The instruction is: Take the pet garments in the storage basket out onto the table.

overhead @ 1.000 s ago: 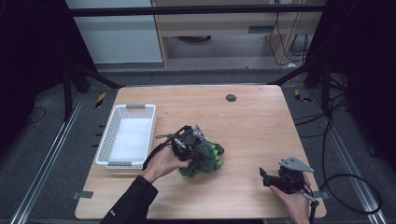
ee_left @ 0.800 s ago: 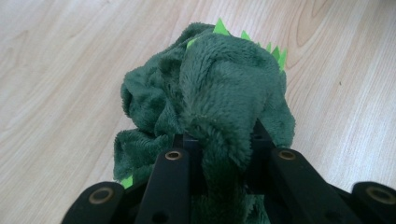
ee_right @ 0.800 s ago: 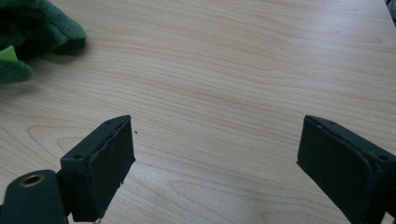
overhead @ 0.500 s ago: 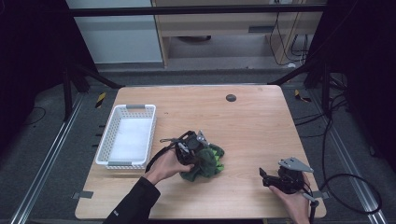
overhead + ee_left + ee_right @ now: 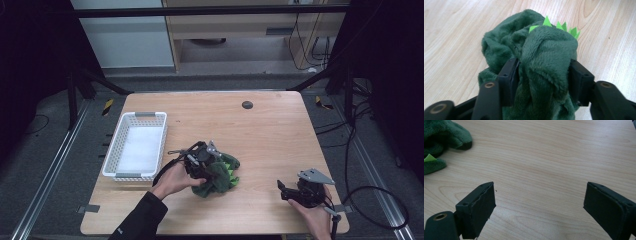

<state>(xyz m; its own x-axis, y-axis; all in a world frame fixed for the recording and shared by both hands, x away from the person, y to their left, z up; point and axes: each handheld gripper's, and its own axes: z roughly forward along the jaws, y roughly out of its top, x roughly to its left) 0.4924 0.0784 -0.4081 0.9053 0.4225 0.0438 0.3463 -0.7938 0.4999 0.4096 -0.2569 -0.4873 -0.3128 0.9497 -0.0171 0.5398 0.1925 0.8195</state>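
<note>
A dark green plush toy with bright green spikes lies crumpled on the wooden table, near the front middle. My left gripper reaches into it from the left. In the left gripper view a thick fold of the plush fills the gap of my left gripper. Its jaws have just been opening and now stand half apart, the fabric loose against both pads. My right gripper rests open at the front right, nothing between its jaws. The plush shows at that view's upper left.
A white plastic basket stands at the table's left side, left of my left hand. A small black round cap sits in the tabletop near the back edge. Bare wood stretches between the plush and my right gripper.
My left gripper has shifted slightly down and left with the plush, which now lies a little nearer the front. My right gripper has stayed where it was.
</note>
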